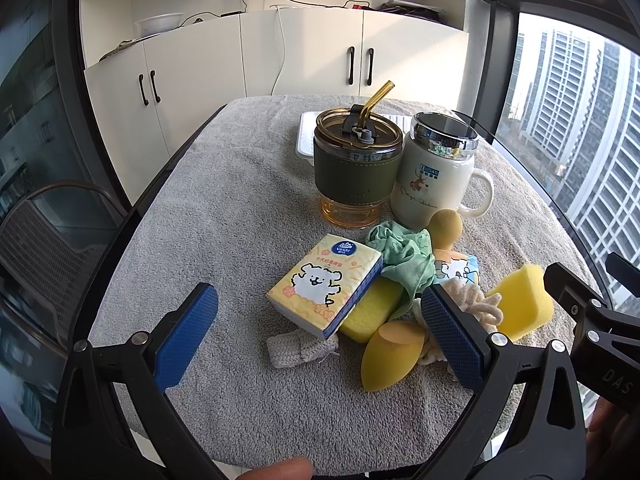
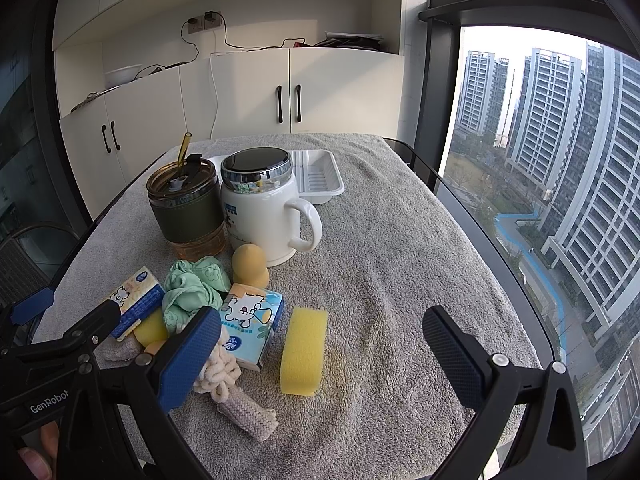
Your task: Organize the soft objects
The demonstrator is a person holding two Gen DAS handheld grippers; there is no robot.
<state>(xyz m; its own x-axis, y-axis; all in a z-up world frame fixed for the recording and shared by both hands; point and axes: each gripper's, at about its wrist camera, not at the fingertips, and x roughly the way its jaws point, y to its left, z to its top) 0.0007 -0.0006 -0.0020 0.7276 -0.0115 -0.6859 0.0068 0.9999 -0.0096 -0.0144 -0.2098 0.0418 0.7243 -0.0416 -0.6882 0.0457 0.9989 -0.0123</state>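
Observation:
A pile of soft things lies on the grey towel (image 1: 224, 216). It holds a yellow tissue pack (image 1: 326, 284), a blue tissue pack (image 2: 250, 320), a green cloth (image 1: 404, 256), yellow sponges (image 2: 304, 350) (image 1: 370, 312), orange makeup sponges (image 1: 390, 354) (image 2: 249, 266) and a knotted beige rope (image 2: 224, 380). My left gripper (image 1: 320, 334) is open, low over the pile's near side. My right gripper (image 2: 322, 352) is open, straddling the lone yellow sponge, which also shows in the left wrist view (image 1: 522, 306).
A green-sleeved amber cup with a straw (image 1: 356, 168) and a white lidded mug (image 1: 436, 176) stand behind the pile. A white plastic tray (image 2: 320, 176) sits behind them. White cabinets (image 1: 224, 60) back the table; a window (image 2: 560, 160) is at the right, a chair (image 1: 44, 240) at the left.

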